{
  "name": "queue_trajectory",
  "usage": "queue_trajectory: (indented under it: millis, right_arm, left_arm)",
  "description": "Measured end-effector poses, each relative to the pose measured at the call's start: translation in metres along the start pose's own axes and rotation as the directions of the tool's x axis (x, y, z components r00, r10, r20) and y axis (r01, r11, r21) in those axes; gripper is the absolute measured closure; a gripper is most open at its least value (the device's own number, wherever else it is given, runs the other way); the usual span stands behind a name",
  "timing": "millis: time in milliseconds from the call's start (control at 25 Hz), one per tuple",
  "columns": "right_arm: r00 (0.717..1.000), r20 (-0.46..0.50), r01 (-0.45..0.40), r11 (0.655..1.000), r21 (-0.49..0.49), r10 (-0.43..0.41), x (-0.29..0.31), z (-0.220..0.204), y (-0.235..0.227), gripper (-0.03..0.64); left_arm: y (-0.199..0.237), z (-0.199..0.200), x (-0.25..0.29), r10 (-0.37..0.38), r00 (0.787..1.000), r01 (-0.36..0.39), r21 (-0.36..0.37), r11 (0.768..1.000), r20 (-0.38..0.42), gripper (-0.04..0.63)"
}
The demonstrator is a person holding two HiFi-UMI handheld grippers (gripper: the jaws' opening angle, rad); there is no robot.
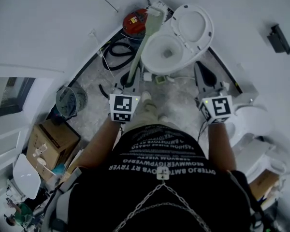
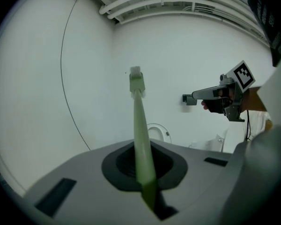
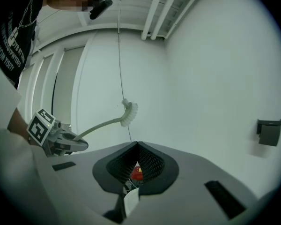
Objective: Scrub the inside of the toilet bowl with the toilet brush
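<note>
Head view: my left gripper (image 1: 131, 81) clamped the slim pale-green toilet brush (image 1: 145, 42), upper centre, beside the glossy oval toilet bowl (image 1: 151, 64); right gripper (image 1: 202, 77) was closed, empty.

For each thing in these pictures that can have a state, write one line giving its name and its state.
Toilet lid: raised.
Toilet bowl: uncovered, no brush inside.
Toilet brush: gripped by its handle, head up in the air.
Left gripper: shut on the toilet brush.
Right gripper: shut, holding nothing.
</note>
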State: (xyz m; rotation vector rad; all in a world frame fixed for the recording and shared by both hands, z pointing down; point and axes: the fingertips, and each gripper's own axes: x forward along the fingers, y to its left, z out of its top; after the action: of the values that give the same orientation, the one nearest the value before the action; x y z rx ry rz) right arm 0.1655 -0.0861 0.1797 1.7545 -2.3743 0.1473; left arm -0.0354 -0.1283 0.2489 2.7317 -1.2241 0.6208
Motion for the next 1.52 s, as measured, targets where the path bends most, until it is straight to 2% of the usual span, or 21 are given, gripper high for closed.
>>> queue_trajectory:
  millis: [200, 480, 600, 680, 760, 920, 1120, 1320, 1520]
  right_arm:
    - [1.000, -0.004, 0.024, 1.000, 0.001, -0.024, 0.030, 0.006, -0.014, 0.614]
    - [0.998, -0.037, 0.056, 0.998, 0.014, -0.055, 0.069, -0.012, -0.032, 0.614]
    - [0.999, -0.025, 0.046, 0.999, 0.021, -0.045, 0.085, -0.013, -0.033, 0.614]
    - [0.999, -0.015, 0.035, 0.999, -0.008, -0.035, 0.095, -0.011, -0.034, 0.614]
    - [0.999, -0.011, 0.039, 0.998, -0.042, -0.040, 0.105, -0.012, -0.035, 0.614]
    - [0.999, 0.011, 0.039, 0.999, -0.023, -0.039, 0.126, -0.018, -0.034, 0.614]
    - [1.000, -0.010, -0.022, 1.000, -0.012, 0.022, 0.149, -0.039, -0.030, 0.614]
    - [0.994, -0.037, -0.100, 0.994, 0.042, 0.102, 0.165, -0.064, -0.038, 0.614]
    - [0.992, -0.056, -0.113, 0.992, 0.052, 0.116, 0.181, -0.096, -0.059, 0.614]
  left_arm:
    - [0.017, -0.004, 0.033, -0.038, 0.999, 0.037, -0.013, 0.999, -0.039, 0.595]
    - [0.031, -0.044, 0.080, -0.092, 0.987, 0.089, -0.024, 0.996, -0.132, 0.595]
    - [0.036, -0.058, 0.094, -0.112, 0.982, 0.104, -0.060, 0.993, -0.149, 0.595]
    - [0.039, -0.061, 0.103, -0.126, 0.982, 0.117, -0.073, 0.990, -0.138, 0.595]
    - [0.042, -0.068, 0.112, -0.137, 0.980, 0.127, -0.074, 0.989, -0.145, 0.595]
    - [0.047, -0.092, 0.128, -0.150, 0.968, 0.139, -0.067, 0.988, -0.201, 0.595]
    - [0.046, -0.122, 0.146, -0.135, 0.960, 0.115, -0.094, 0.989, -0.246, 0.595]
    - [0.021, -0.158, 0.176, -0.126, 0.946, 0.092, -0.125, 0.988, -0.299, 0.595]
    - [-0.003, -0.190, 0.196, -0.147, 0.927, 0.100, -0.150, 0.984, -0.345, 0.595]
